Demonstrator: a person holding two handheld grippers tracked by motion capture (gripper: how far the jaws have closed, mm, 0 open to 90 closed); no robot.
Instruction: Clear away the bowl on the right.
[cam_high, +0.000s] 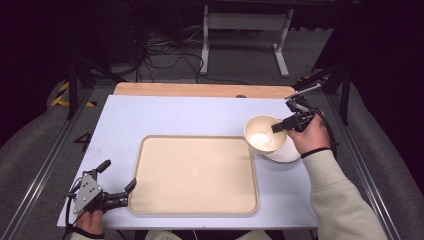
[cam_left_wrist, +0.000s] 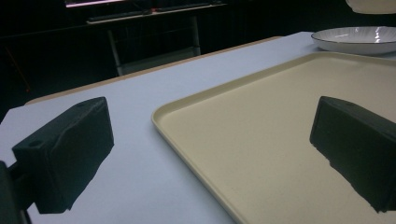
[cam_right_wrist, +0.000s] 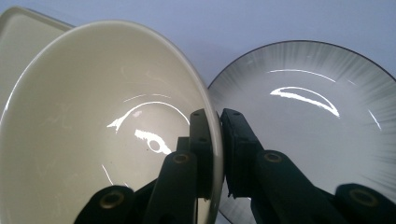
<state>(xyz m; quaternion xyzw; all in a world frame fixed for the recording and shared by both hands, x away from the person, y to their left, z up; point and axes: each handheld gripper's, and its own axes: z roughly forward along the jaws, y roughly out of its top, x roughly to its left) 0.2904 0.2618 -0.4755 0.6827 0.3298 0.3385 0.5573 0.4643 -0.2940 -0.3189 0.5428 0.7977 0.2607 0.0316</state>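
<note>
A cream bowl (cam_high: 264, 133) hangs over the table's right side, partly above a white plate (cam_high: 285, 155) with a dark rim. My right gripper (cam_high: 278, 127) is shut on the bowl's rim, one jaw inside and one outside. In the right gripper view the cream bowl (cam_right_wrist: 93, 140) takes up the left half, the white plate (cam_right_wrist: 317, 126) lies beyond on the right, and the right gripper (cam_right_wrist: 216, 140) pinches the rim. At the table's front left corner my left gripper (cam_high: 119, 183) stands open beside the beige tray (cam_high: 150, 200), with nothing between its jaws. Through the left gripper's (cam_left_wrist: 210, 154) jaws I see the beige tray (cam_left_wrist: 261, 140).
The beige tray covers the middle of the pale blue table top (cam_high: 175, 115). A wooden strip (cam_high: 200, 90) runs along the far edge. In the left gripper view the white plate (cam_left_wrist: 355, 39) sits past the tray's far corner. Cables and a white stand (cam_high: 245, 35) are on the floor beyond.
</note>
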